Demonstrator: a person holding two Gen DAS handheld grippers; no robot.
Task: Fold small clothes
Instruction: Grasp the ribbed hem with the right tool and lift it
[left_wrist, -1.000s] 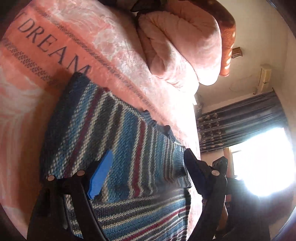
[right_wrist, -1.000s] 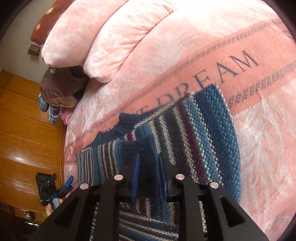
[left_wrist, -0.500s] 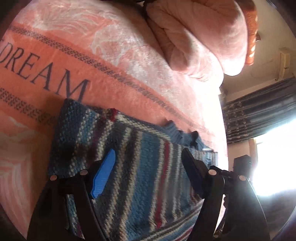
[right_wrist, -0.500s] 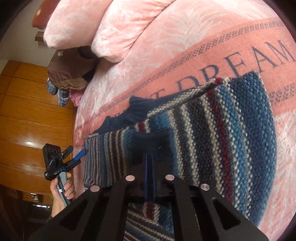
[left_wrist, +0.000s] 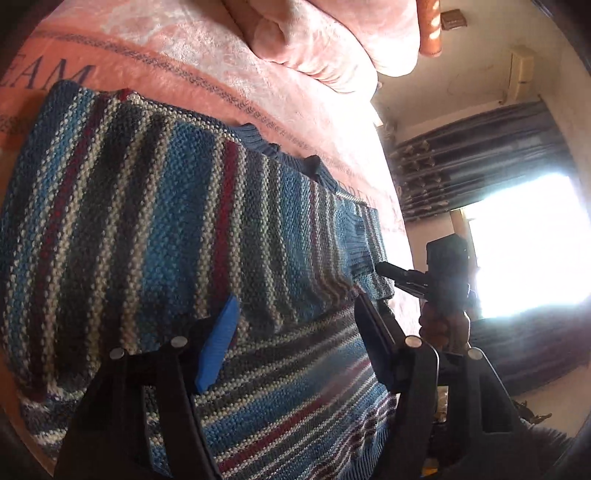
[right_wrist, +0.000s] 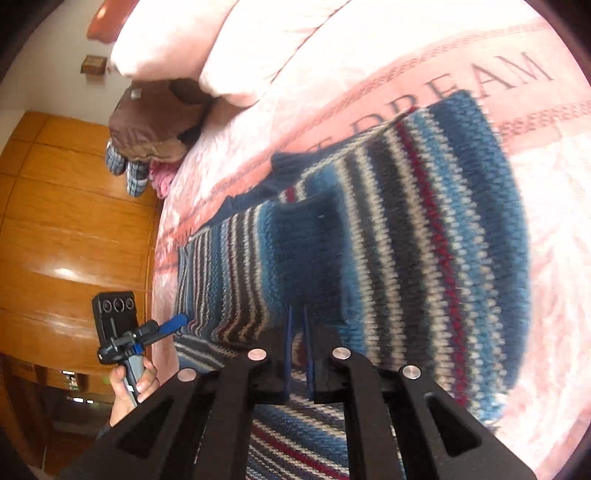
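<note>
Pink blanket lies bare beyond striped sweater; left gripper fingers spread, right gripper nearly closed, seemingly empty.

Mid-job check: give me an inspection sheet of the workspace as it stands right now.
Surface: pink bedspread lettered DREAM.
Job's things: striped knit sweater lying on it, one side folded over.
Clutter: pink pillows; brown bundle with plaid cloth at the bed's edge.
Grippers: left gripper open above the sweater; right gripper nearly closed, whether it pinches fabric is unclear.
Cables: nothing seen.
Surroundings: wooden wardrobe; dark curtains beside a bright window.
</note>
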